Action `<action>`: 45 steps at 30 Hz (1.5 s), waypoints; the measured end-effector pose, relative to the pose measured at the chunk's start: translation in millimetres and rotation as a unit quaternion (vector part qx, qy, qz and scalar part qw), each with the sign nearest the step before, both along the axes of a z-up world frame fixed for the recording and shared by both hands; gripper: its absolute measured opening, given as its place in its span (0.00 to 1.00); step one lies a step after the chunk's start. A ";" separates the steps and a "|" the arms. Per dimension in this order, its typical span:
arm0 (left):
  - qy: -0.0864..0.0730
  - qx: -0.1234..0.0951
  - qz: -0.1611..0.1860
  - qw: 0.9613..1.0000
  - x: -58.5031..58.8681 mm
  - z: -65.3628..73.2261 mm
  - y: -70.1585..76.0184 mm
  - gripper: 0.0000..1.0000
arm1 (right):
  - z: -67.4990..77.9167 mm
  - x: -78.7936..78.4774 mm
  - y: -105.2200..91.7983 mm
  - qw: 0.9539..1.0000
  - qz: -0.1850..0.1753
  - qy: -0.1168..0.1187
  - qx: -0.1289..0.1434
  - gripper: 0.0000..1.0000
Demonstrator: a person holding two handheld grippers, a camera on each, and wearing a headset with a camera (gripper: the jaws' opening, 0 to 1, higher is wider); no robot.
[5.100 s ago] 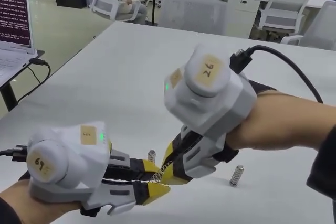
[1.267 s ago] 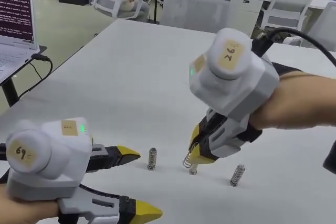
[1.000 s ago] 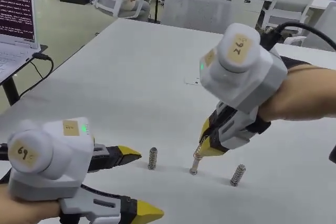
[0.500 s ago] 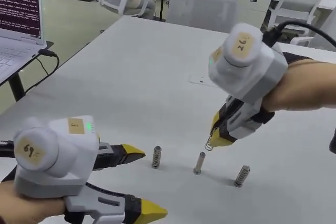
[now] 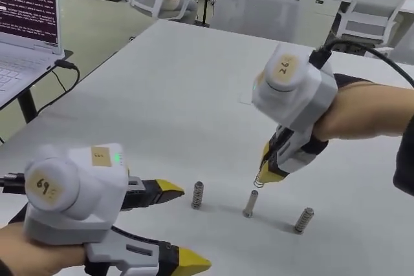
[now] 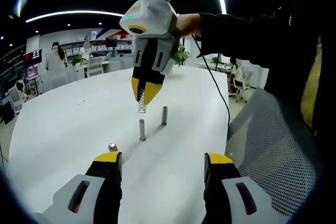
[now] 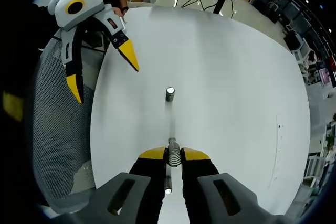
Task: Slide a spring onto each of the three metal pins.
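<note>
Spring (image 5: 259, 181) hangs pinched between the narrow jaws of the right tongs (image 5: 270, 174), its free end pointing down, just above the bare middle pin (image 5: 250, 203) and not touching it. Three pins stand in a row on the white tabletop (image 5: 162, 95) toward its near edge; the left pin (image 5: 198, 195) and right pin (image 5: 304, 220) each already wear a spring. Left tongs (image 5: 184, 227) hover low by the near edge, left of the row, jaws spread wide and empty, one yellow tip near the left pin.

Head view down over the table (image 5: 162, 95); gripper views close, opposite each other, pins (image 6: 142, 129) in both.
</note>
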State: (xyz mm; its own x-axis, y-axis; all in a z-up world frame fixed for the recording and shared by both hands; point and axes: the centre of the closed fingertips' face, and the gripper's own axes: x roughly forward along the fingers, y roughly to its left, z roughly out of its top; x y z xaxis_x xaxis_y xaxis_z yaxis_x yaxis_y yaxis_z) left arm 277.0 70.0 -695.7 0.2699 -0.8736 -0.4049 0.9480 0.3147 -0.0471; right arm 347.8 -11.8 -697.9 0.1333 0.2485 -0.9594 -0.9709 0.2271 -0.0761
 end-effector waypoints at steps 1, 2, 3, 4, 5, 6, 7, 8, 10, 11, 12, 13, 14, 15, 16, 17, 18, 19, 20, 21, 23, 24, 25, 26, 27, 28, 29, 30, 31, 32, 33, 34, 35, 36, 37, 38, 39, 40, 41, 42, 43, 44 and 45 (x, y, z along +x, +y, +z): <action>0.000 0.000 0.001 1.000 0.2 0.1 0.0 0.59 | -1.6 0.5 0.4 1.000 0.000 0.001 0.000 0.08; 0.000 0.000 0.001 1.000 0.4 0.1 0.0 0.59 | -2.7 0.5 0.5 1.000 0.000 0.002 0.000 0.08; 0.000 -0.001 0.001 1.000 0.6 0.1 0.0 0.59 | -4.5 0.3 0.2 1.000 -0.001 0.005 0.000 0.08; 0.000 -0.001 0.001 1.000 0.7 0.1 -0.1 0.59 | -6.8 1.5 -0.4 1.000 -0.002 0.006 0.000 0.08; 0.000 0.000 0.001 1.000 0.8 -0.2 -0.1 0.59 | -9.5 2.2 -1.8 1.000 -0.004 0.010 -0.001 0.08; 0.000 0.000 0.001 1.000 0.8 -0.4 -0.2 0.59 | -10.7 1.9 -2.6 1.000 -0.004 0.011 -0.002 0.08; 0.000 0.001 0.001 1.000 0.9 -0.7 -0.3 0.59 | -11.8 1.9 -3.3 1.000 -0.004 0.011 -0.003 0.08; 0.001 0.001 0.001 1.000 1.0 -0.9 -0.4 0.59 | -12.6 1.9 -3.8 1.000 -0.005 0.012 -0.004 0.08; 0.001 0.001 0.001 1.000 1.1 -1.1 -0.5 0.59 | -14.5 2.2 -5.1 1.000 -0.006 0.015 -0.004 0.08; 0.001 0.001 0.001 1.000 1.2 -1.3 -0.5 0.59 | -15.7 3.4 -5.7 1.000 -0.007 0.015 -0.002 0.08; 0.001 0.001 0.001 1.000 1.2 -1.4 -0.5 0.59 | -16.4 4.2 -5.9 1.000 -0.009 0.016 -0.002 0.08; 0.002 0.001 0.001 1.000 1.2 -1.5 -0.5 0.58 | -17.4 4.6 -6.2 1.000 -0.009 0.017 -0.002 0.08; 0.001 0.001 0.000 1.000 1.2 -1.6 -0.5 0.58 | -17.8 4.8 -6.1 1.000 -0.009 0.017 -0.003 0.08; 0.001 0.002 0.000 1.000 1.2 -1.7 -0.6 0.58 | -18.2 4.8 -6.2 1.000 -0.009 0.018 -0.003 0.08; 0.002 0.001 0.000 1.000 1.2 -1.6 -0.6 0.58 | -18.5 5.0 -6.1 1.000 -0.009 0.018 -0.003 0.08; 0.002 0.001 0.000 1.000 1.2 -1.7 -0.6 0.58 | -18.8 5.0 -6.2 1.000 -0.009 0.019 -0.004 0.08; 0.002 0.002 0.000 1.000 1.3 -1.8 -0.5 0.58 | -19.0 5.8 -6.1 1.000 -0.009 0.018 -0.004 0.08; 0.002 0.001 0.000 1.000 1.4 -1.8 -0.5 0.58 | -19.3 6.2 -6.3 1.000 -0.010 0.018 -0.004 0.08; 0.002 0.001 0.000 1.000 1.3 -1.8 -0.5 0.58 | -19.6 6.5 -6.2 1.000 -0.010 0.018 -0.004 0.08; 0.002 0.001 0.000 1.000 1.4 -1.8 -0.5 0.58 | -20.2 7.1 -6.0 1.000 -0.011 0.019 -0.003 0.08; 0.002 0.001 0.001 1.000 1.5 -1.8 -0.2 0.58 | -21.3 6.5 -5.8 1.000 -0.011 0.020 -0.004 0.08; 0.002 0.001 0.001 1.000 1.6 -1.8 0.1 0.58 | -22.0 6.2 -5.7 1.000 -0.010 0.021 -0.005 0.08; 0.002 0.001 0.001 1.000 1.7 -1.8 0.3 0.58 | -22.5 6.1 -5.6 1.000 -0.010 0.021 -0.006 0.08; 0.002 0.000 0.002 1.000 2.0 -1.6 0.5 0.58 | -23.1 6.5 -5.4 1.000 -0.009 0.020 -0.006 0.08; 0.002 0.000 0.002 1.000 2.0 -1.5 0.6 0.58 | -23.4 7.0 -5.3 1.000 -0.010 0.020 -0.006 0.08; 0.003 0.000 0.002 1.000 2.0 -1.5 0.6 0.57 | -23.9 7.1 -5.2 1.000 -0.010 0.021 -0.005 0.08; 0.003 0.000 0.002 1.000 2.0 -1.5 0.7 0.57 | -24.3 7.1 -5.2 1.000 -0.011 0.022 -0.005 0.08; 0.003 0.000 0.002 1.000 2.1 -1.6 0.9 0.57 | -24.8 7.3 -5.1 1.000 -0.011 0.022 -0.005 0.08; 0.003 0.000 0.002 1.000 2.2 -1.6 1.0 0.57 | -25.1 7.5 -4.9 1.000 -0.012 0.022 -0.005 0.08; 0.003 0.000 0.002 1.000 2.3 -1.5 1.2 0.57 | -26.6 7.3 -4.8 1.000 -0.012 0.024 -0.005 0.08; 0.003 0.000 0.002 1.000 2.3 -1.6 1.3 0.57 | -27.8 7.4 -4.4 1.000 -0.012 0.024 -0.005 0.08; 0.003 0.000 0.002 1.000 2.4 -1.7 1.4 0.57 | -28.6 7.1 -4.2 1.000 -0.013 0.024 -0.005 0.08; 0.003 0.000 0.002 1.000 2.3 -1.8 1.4 0.57 | -30.0 6.8 -4.0 1.000 -0.013 0.024 -0.004 0.08; 0.003 0.000 0.002 1.000 2.3 -1.9 1.4 0.57 | -31.1 6.6 -3.8 1.000 -0.013 0.024 -0.004 0.08; 0.003 0.001 0.002 1.000 2.3 -2.0 1.4 0.57 | -32.2 6.4 -3.6 1.000 -0.013 0.025 -0.004 0.08; 0.003 0.001 0.002 1.000 2.2 -2.1 1.5 0.57 | -33.4 6.3 -3.3 1.000 -0.013 0.025 -0.004 0.08; 0.003 0.001 0.002 1.000 2.2 -2.1 1.5 0.57 | -34.9 6.1 -3.3 1.000 -0.013 0.026 -0.005 0.08; 0.003 0.001 0.002 1.000 2.3 -2.2 1.6 0.57 | -37.0 6.0 -3.3 1.000 -0.014 0.026 -0.005 0.08; 0.003 0.002 0.002 1.000 2.3 -2.2 1.6 0.57 | -38.4 5.4 -3.7 0.999 -0.014 0.028 -0.007 0.08; 0.003 0.001 0.002 1.000 2.3 -2.2 1.6 0.57 | -39.7 5.0 -3.6 0.999 -0.014 0.028 -0.007 0.08; 0.003 0.001 0.002 1.000 2.3 -2.1 1.6 0.57 | -41.4 5.1 -3.4 0.999 -0.014 0.028 -0.007 0.08; 0.003 0.001 0.002 1.000 2.3 -2.2 1.6 0.57 | -43.4 4.8 -3.4 0.999 -0.014 0.030 -0.008 0.08; 0.003 0.002 0.002 1.000 2.2 -2.2 1.6 0.57 | -44.6 4.6 -3.4 0.999 -0.014 0.029 -0.009 0.08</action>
State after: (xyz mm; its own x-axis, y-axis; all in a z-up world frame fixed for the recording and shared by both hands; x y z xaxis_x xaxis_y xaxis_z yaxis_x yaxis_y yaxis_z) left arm 279.2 71.6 -697.9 0.2707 -0.8711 -0.4098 0.9464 0.3187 -0.0522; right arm 352.5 -15.2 -742.6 0.0831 0.2286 -0.9700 -0.9672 0.2531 -0.0232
